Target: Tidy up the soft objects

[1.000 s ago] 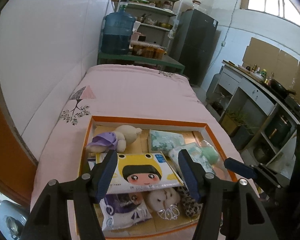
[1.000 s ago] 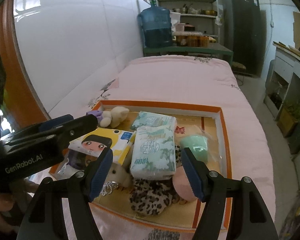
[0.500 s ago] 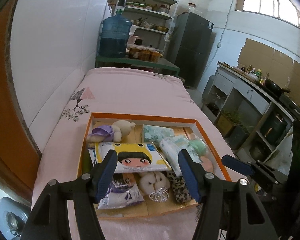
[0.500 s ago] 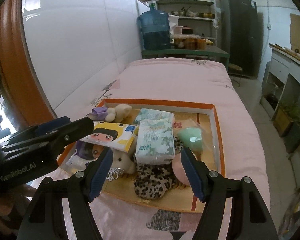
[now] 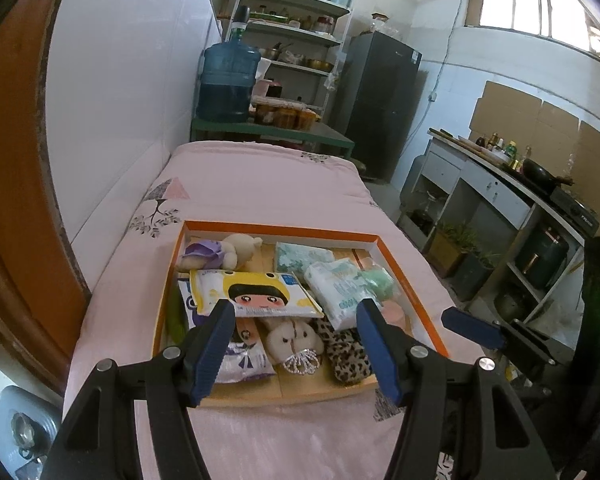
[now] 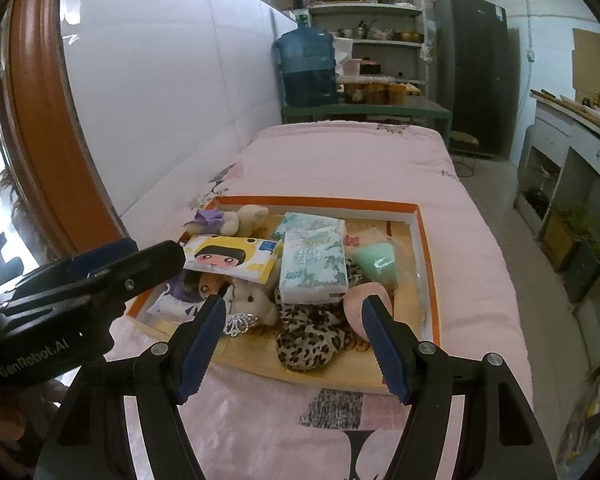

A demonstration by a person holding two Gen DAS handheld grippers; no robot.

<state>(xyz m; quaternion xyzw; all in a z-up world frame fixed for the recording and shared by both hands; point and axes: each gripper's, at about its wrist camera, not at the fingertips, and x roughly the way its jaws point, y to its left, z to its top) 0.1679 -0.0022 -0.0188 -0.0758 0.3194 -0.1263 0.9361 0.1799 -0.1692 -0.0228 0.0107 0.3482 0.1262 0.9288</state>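
Two hand-held grippers, left hand-held gripper and right hand-held gripper, jaws apart and empty, above orange-rimmed tray on pink bed; kitchen shelves beyond.

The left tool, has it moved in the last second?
Yes. The left tool has pulled back from the orange tray: the tray's near edge now shows, and more pink bedspread lies before it.

We see orange-rimmed tray flat on pink bed, packed: yellow cartoon tissue pack atop, white-green tissue pack beside, leopard-print cloth at near edge, plush bear far corner.
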